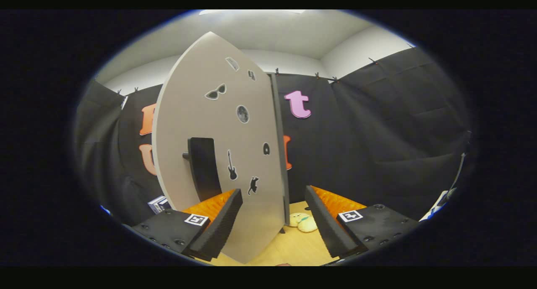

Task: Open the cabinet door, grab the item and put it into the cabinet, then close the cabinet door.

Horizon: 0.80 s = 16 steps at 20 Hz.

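The grey cabinet door stands close in front of me, swung partly out, with small stickers on its face and a dark bar handle just ahead of the left finger. My gripper is open, and the door's free edge passes between the fingers without either one pressing on it. Beyond the door's edge, a small pale plush toy lies on the wooden table, near the right finger.
Black cloth walls close the booth behind and to the right. A small blue and white box sits low beyond the left finger. A white object shows far right.
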Each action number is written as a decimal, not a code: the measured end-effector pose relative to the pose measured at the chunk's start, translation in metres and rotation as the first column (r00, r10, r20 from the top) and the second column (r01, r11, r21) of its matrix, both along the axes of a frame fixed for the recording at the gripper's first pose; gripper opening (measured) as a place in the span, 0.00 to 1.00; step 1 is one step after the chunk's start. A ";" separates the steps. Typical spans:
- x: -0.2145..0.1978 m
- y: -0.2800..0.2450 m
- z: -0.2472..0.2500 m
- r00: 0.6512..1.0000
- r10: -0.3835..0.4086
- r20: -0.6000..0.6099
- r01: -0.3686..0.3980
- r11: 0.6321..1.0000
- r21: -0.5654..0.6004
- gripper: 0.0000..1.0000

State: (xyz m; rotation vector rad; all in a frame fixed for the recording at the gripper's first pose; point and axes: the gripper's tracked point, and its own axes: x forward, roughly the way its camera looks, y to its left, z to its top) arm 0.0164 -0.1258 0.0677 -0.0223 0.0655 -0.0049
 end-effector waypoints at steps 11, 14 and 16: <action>0.022 0.072 -0.029 0.990 0.130 -0.057 -0.126 0.990 0.061 0.98; 0.036 0.101 -0.037 0.981 0.181 -0.073 -0.176 0.982 0.070 0.98; 0.040 0.120 -0.037 0.973 0.217 -0.075 -0.213 0.975 0.068 0.98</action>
